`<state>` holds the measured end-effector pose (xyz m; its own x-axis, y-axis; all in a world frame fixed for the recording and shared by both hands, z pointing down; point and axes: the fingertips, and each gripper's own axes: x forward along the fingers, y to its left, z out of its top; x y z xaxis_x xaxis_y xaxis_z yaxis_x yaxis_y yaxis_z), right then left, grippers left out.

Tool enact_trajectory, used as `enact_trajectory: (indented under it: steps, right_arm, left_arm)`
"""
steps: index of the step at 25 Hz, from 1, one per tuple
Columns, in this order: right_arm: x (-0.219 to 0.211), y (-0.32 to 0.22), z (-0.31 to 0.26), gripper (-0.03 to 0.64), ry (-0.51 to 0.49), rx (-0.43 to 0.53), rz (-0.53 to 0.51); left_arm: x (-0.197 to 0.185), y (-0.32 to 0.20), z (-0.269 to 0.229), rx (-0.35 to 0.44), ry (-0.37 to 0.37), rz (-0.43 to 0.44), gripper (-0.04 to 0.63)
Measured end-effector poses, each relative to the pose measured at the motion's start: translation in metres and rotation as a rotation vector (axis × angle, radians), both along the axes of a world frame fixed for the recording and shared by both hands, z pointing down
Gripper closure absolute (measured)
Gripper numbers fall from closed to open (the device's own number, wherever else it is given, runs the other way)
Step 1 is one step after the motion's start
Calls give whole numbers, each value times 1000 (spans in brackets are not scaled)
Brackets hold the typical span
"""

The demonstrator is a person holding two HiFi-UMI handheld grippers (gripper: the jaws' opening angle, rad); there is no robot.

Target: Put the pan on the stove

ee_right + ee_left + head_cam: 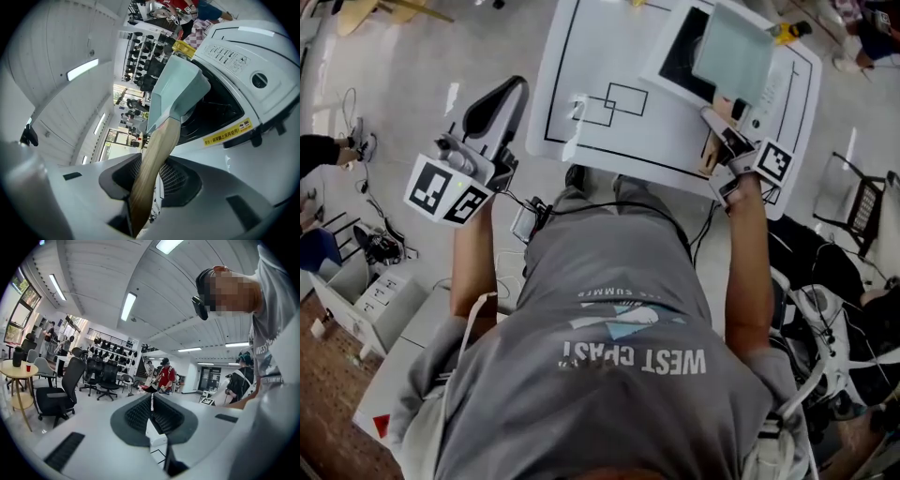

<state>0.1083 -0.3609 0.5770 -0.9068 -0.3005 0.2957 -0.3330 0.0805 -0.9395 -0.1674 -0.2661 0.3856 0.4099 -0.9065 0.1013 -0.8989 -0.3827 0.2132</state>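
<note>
Left gripper: I kept it out to the side, clenched on nothing.
Right gripper: I had it clamped on the long wooden handle.
Pale-green square pan: it hung tilted over the white stove.
Tip: to my eye, I needed to level it and lower it gently onto the black cooktop.

White ribbed ceiling with strip lights above the left gripper, black office chairs and round wooden table ahead to its left, windows beyond, pale glossy floor
</note>
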Motion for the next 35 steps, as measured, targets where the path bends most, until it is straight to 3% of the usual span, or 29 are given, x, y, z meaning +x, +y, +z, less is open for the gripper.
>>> enact_trajectory:
  steps: [15, 26, 33, 35]
  right_arm:
    - [-3, -4, 26, 497, 99, 1, -51]
    - [3, -12, 35, 495, 99, 0, 2]
    - [9, -16, 40, 468, 169, 4, 51]
    - [6, -20, 36, 433, 187, 10, 71]
  left_arm:
    - [-4, -1, 2, 8, 7, -4, 584]
    - [-12, 4, 0, 28, 18, -4, 584]
    - [-19, 6, -2, 42, 25, 7, 584]
    - [-27, 6, -7, 48, 29, 11, 584]
